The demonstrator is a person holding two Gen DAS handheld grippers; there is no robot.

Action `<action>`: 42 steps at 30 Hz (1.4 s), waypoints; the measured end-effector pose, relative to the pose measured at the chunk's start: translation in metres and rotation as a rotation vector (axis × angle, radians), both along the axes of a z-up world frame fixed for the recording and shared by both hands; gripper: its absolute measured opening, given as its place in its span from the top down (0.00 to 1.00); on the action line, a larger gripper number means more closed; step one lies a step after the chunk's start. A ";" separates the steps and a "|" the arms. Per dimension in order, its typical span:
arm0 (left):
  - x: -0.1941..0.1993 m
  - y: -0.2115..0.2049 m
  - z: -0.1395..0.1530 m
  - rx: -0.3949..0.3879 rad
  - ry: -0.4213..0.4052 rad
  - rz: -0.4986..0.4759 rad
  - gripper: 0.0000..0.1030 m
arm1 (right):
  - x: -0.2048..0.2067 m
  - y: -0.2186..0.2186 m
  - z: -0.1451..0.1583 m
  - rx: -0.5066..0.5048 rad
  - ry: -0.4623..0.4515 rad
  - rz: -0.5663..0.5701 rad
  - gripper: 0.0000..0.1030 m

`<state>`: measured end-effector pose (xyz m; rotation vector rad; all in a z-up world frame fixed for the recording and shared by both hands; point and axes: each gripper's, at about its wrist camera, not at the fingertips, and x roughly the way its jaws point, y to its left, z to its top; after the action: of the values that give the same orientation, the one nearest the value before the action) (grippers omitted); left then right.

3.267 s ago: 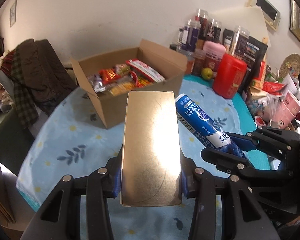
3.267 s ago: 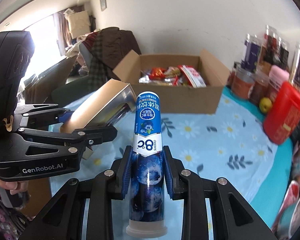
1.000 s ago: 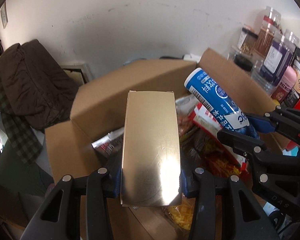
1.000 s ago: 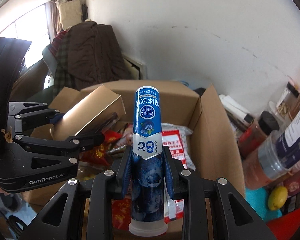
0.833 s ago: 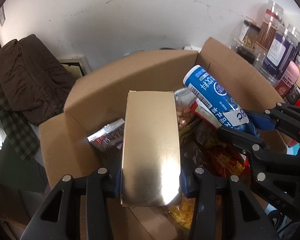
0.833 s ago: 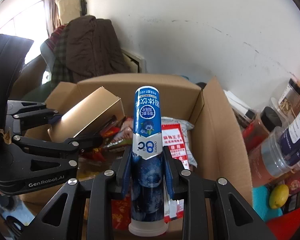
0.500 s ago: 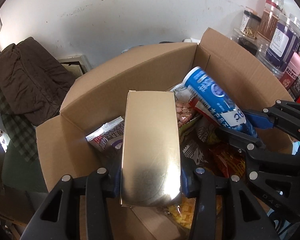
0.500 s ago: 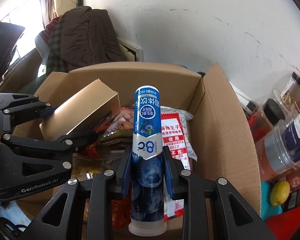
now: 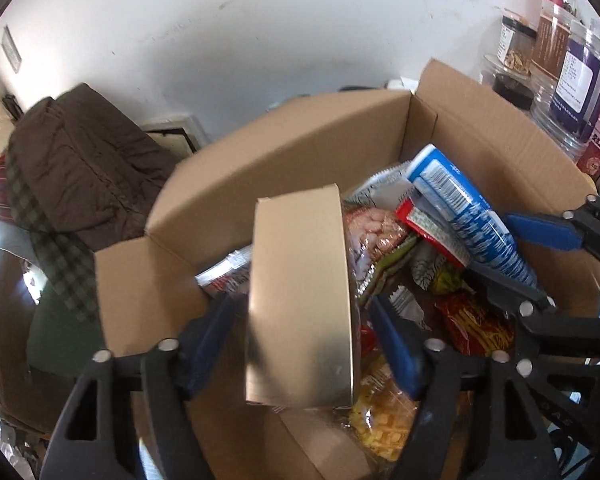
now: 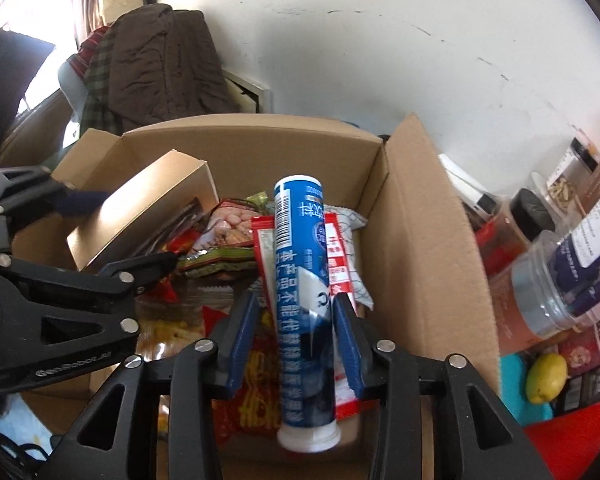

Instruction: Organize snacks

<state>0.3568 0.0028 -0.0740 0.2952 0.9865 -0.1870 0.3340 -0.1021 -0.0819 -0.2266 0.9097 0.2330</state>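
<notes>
An open cardboard box (image 9: 300,152) holds several snack packets (image 9: 472,320). My left gripper (image 9: 300,332) hovers over its left half with its jaws opening. A gold carton (image 9: 300,300) stands loose between its blue pads (image 9: 208,328), with a gap on each side. My right gripper (image 10: 294,336) hangs over the right half, jaws also opening. A blue tube (image 10: 304,292) with a white cap sits free between its pads (image 10: 240,336), blurred, above a red-and-white packet (image 10: 340,256). The gold carton (image 10: 140,220) and left gripper (image 10: 112,236) also show in the right wrist view.
Clear jars (image 10: 560,280), a yellow-green fruit (image 10: 546,372) and a red container (image 10: 572,440) crowd the table right of the box. A brown coat (image 10: 160,68) hangs over a chair behind the box on the left. A white wall rises close behind.
Both grippers have spread their jaws and let go. The gold carton has tipped slightly between the left pads. The blue tube has turned so its barcode shows. Both views look deeper into the box.
</notes>
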 end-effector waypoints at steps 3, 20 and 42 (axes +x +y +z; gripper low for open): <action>-0.003 0.001 0.005 0.008 -0.011 0.017 0.28 | -0.003 -0.003 0.005 0.000 -0.008 -0.004 0.51; -0.052 0.006 0.080 -0.041 -0.208 0.021 0.28 | -0.051 -0.017 0.080 0.008 -0.190 -0.034 0.44; -0.186 0.016 0.178 -0.174 -0.435 -0.015 0.28 | -0.188 -0.028 0.172 0.074 -0.454 -0.049 0.36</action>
<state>0.1707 0.0184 0.1035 0.1729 0.5336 -0.2107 0.1457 -0.1302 0.0902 -0.1778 0.4549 0.1600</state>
